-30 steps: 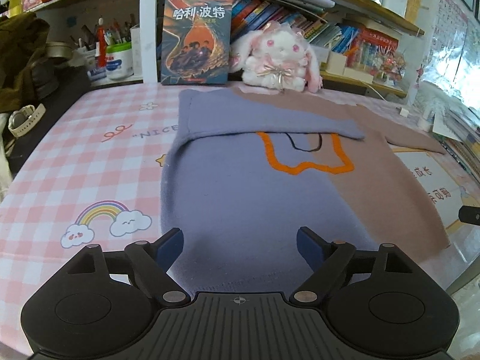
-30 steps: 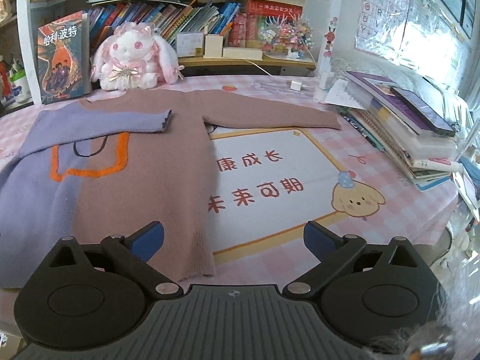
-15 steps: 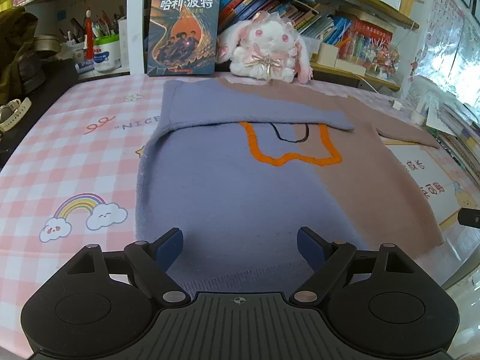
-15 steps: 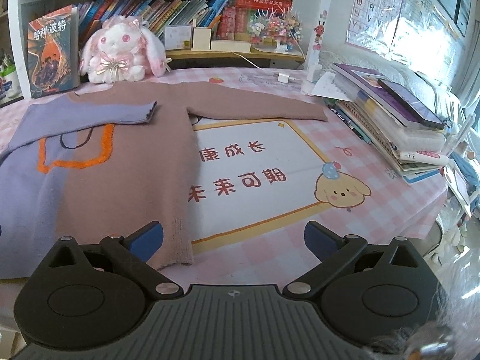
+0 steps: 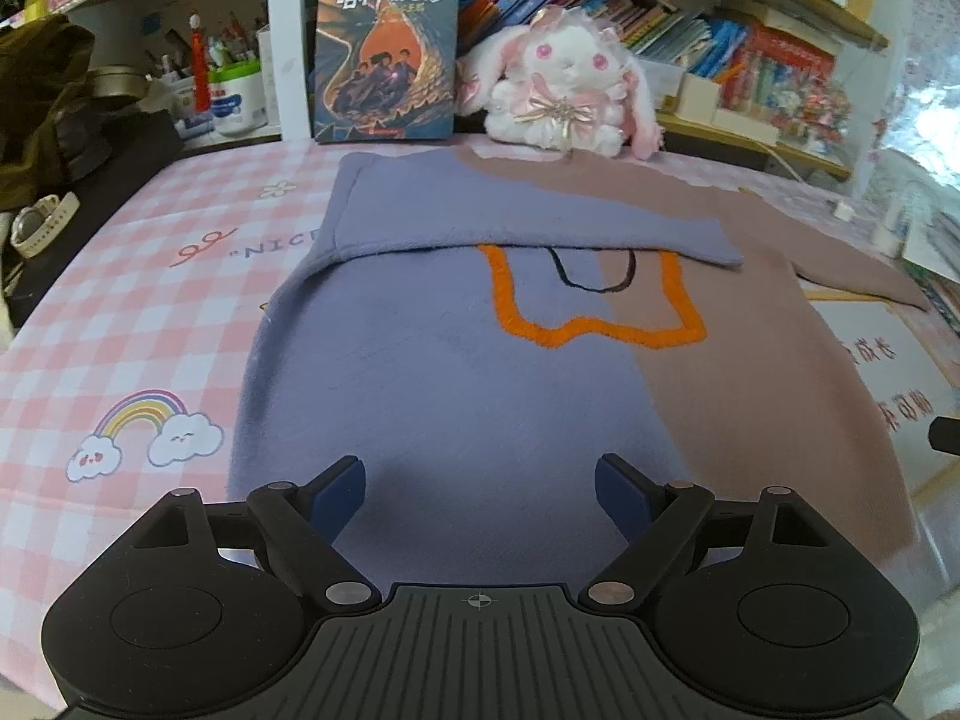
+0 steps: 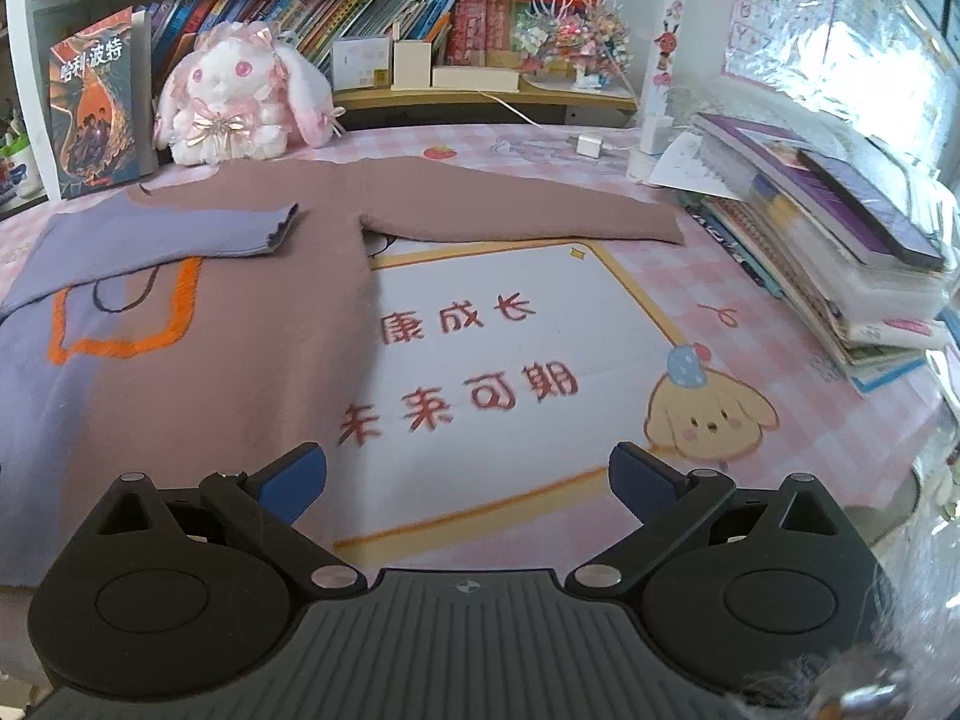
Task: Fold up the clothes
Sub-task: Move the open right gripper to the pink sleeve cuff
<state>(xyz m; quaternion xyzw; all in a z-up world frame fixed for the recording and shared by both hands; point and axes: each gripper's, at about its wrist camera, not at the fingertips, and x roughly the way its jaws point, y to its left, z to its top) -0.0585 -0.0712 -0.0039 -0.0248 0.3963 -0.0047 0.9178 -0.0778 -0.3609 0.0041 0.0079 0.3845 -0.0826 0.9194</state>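
Sweater point(image 5: 456, 372) lies flat, neckline toward plush rabbit point(image 5: 564, 96).

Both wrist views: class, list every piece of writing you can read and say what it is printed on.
"哈利·波特": cover of the upright book.
"NICE", cut off by the sweater: the pink checked table mat.
"康成长" and "未来可期", upside down: the mat's white panel.
Shelf book spines and the wall letter chart: too small or blurred.

- We see bright daylight flooding in from the right, glaring off the foil-covered window point(image 6: 840, 30).
- Fisheye bending curves our shelves and edges; corners go dark.
- Soft shadow falls beneath each gripper; the mat's lettering point(image 6: 462, 390) blurs slightly.
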